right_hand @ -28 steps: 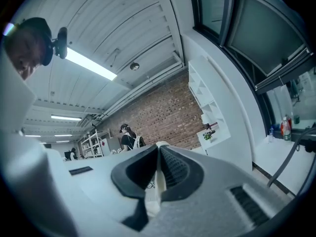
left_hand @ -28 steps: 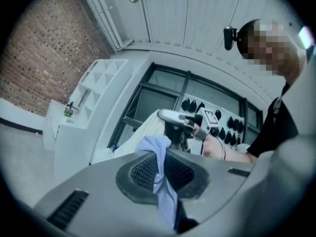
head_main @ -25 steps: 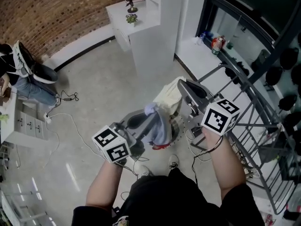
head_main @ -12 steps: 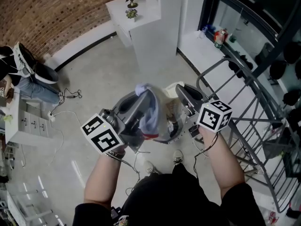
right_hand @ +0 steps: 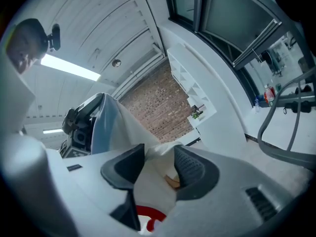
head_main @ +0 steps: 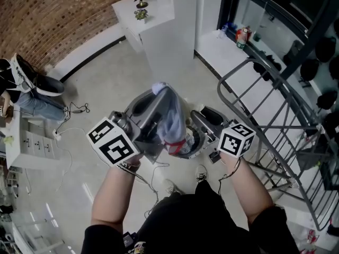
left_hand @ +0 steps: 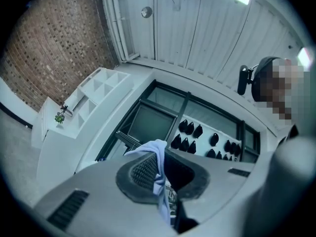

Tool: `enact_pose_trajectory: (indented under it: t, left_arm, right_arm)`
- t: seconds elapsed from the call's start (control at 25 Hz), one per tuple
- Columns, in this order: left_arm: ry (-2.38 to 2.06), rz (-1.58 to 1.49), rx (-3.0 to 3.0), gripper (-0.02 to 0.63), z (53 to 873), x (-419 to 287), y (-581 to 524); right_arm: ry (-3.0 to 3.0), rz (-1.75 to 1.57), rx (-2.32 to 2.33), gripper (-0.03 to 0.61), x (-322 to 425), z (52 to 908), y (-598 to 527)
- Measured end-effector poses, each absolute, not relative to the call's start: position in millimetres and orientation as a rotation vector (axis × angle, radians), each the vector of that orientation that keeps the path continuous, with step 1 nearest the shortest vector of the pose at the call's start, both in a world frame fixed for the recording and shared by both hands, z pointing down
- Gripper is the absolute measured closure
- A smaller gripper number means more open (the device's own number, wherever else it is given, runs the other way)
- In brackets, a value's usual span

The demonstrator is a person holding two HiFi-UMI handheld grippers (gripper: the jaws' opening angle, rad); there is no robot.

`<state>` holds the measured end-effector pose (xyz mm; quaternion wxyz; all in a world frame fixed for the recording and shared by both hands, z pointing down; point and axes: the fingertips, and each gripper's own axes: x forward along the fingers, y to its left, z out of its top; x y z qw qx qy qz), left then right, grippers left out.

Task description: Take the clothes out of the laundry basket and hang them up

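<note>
Head view: both grippers are raised in front of the person, over the grey floor (head_main: pixel 106 83). The left gripper (head_main: pixel 153 102) points up and away. The garment (head_main: pixel 172 121), pale blue-white with a red print near its lower edge, hangs from its tip. The right gripper (head_main: pixel 201 119) sits just beside the lower part of the cloth. A grey drying rack (head_main: pixel 265 97) stands to the right and a white cabinet (head_main: pixel 164 36) is ahead. This view doesn't show how either set of jaws stands.

Left gripper view: the jaws are clenched on a fold of the garment (left_hand: pixel 154 149), with cloth poking out above the pads and trailing below. The left gripper (left_hand: pixel 160 174) is aimed at a black-framed window (left_hand: pixel 148 125) and a row of dark rounded items (left_hand: pixel 197 131), which I can't identify. The red print isn't visible here.

Right gripper view: the right gripper (right_hand: pixel 159 167) has its jaws opening. White cloth of the garment (right_hand: pixel 153 186) lies loose in the gap, not clamped, and the red print shows at the bottom. Only this view shows the left gripper (right_hand: pixel 81 125) from the side, with the cloth draping down from it. The brick wall (right_hand: pixel 163 102) is behind and a rack tube (right_hand: pixel 279 112) is at right.
</note>
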<state>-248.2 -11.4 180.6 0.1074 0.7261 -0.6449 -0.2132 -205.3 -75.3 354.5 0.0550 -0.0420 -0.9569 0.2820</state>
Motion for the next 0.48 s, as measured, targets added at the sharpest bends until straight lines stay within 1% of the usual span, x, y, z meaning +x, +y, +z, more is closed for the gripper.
enact_pose_trajectory:
  t: [0.24, 0.28, 0.32, 0.48]
  left_arm:
    - [-1.842, -0.644, 2.154, 0.589, 182, -243, -20]
    - [-1.834, -0.656, 2.153, 0.590, 181, -243, -21]
    - [-1.823, -0.669, 2.153, 0.591, 181, -244, -22]
    - [-1.762, -0.701, 2.180, 0.591, 177, -244, -25]
  right_arm:
    - [-2.983, 0.902, -0.029, 0.343, -176, 355, -78]
    - [-2.990, 0.907, -0.007, 0.308, -170, 356, -79]
    - [-2.994, 0.914, 0.018, 0.290, -163, 358, -80]
    - [-2.971, 0.923, 0.096, 0.268, -142, 378, -68]
